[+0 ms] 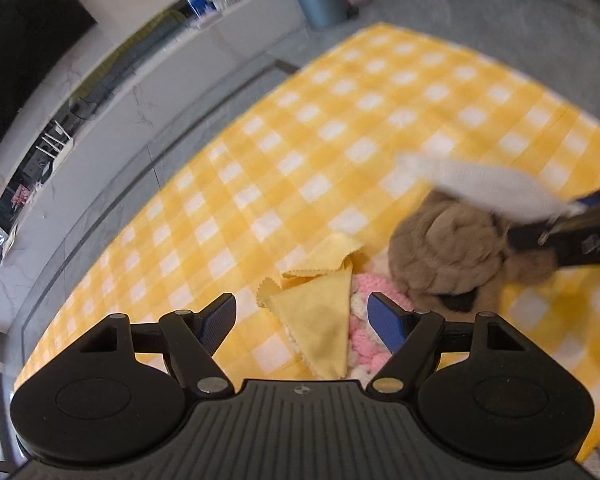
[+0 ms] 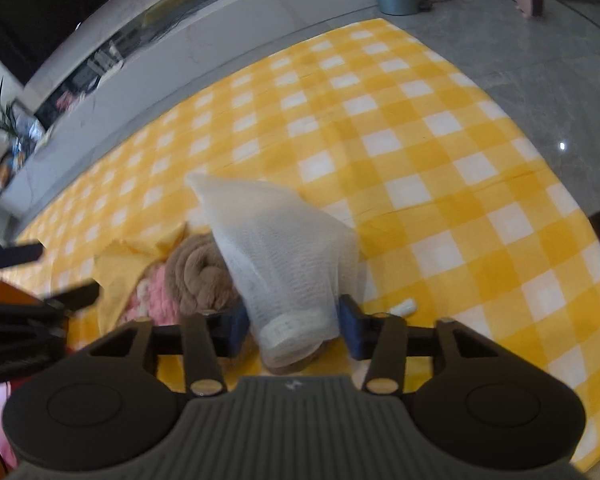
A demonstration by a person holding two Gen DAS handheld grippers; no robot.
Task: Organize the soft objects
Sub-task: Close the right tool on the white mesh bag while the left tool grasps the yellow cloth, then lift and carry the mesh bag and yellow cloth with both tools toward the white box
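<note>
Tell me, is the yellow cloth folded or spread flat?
Folded. The yellow cloth lies as a triangle with doubled zigzag edges, partly covering the pink knit.

Yellow-white checked cloth [image 1: 340,120], white mesh sock [image 2: 284,256]

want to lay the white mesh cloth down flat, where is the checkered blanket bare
The far half of the yellow checkered blanket is bare up to the grey floor, and so is its right side beyond the white mesh cloth. It is crowded near the left, where the brown plush, pink knit and yellow cloth are piled.
</note>
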